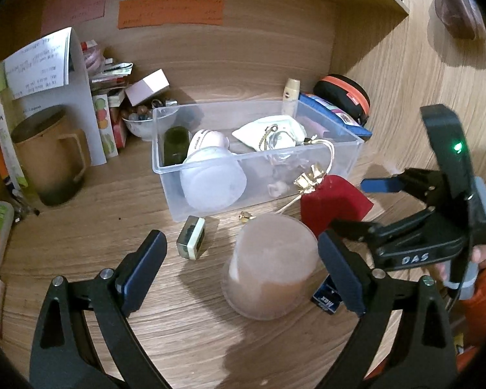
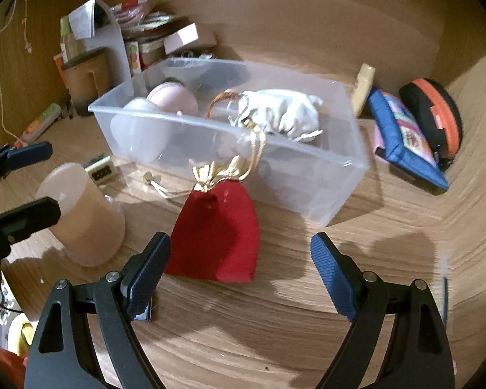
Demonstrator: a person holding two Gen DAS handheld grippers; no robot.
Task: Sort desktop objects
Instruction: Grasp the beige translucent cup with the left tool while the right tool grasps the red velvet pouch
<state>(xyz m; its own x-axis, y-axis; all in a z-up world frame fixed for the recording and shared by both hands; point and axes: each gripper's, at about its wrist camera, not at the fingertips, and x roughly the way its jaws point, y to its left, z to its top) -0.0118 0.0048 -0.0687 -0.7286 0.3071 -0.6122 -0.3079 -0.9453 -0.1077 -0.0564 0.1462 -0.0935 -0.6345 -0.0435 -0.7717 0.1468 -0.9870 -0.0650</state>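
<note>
Both grippers [image 1: 243, 272] [image 2: 241, 272] were spread wide, nothing grabbed; red drawstring pouch [image 2: 217, 233] and frosted cup [image 1: 269, 265] sat just before clear bin [image 2: 307, 175].

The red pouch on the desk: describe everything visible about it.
The red pouch looks like soft felt-like fabric, with a gold gathered neck and pale drawstring cord. It lies on the wooden desk, neck toward the clear bin and apparently against its front wall. The right gripper is open above it, not touching.
</note>
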